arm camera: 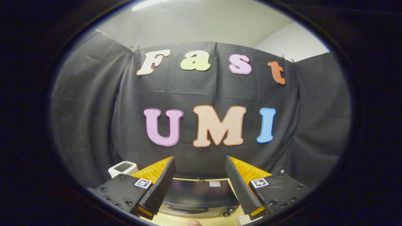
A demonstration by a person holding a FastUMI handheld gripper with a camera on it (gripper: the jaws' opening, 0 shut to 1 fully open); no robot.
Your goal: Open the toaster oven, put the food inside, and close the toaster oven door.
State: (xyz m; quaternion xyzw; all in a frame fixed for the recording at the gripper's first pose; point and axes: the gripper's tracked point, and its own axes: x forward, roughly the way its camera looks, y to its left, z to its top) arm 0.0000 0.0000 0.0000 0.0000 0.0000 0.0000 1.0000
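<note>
Black cloth hangs all around the booth. Up close, the gripper has its fingers wide apart, holding nothing. Down between them sits the toaster oven, door shut. Opening comes first, so the fingers must dip down to its handle.

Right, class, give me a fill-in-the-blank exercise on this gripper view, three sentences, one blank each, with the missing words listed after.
1. The gripper has its fingers ____, with nothing held between them.
2. The toaster oven sits below and between the fingers with its door ____.
3. The small white appliance stands beside the ____ finger.

Missing words: open; closed; left
</note>
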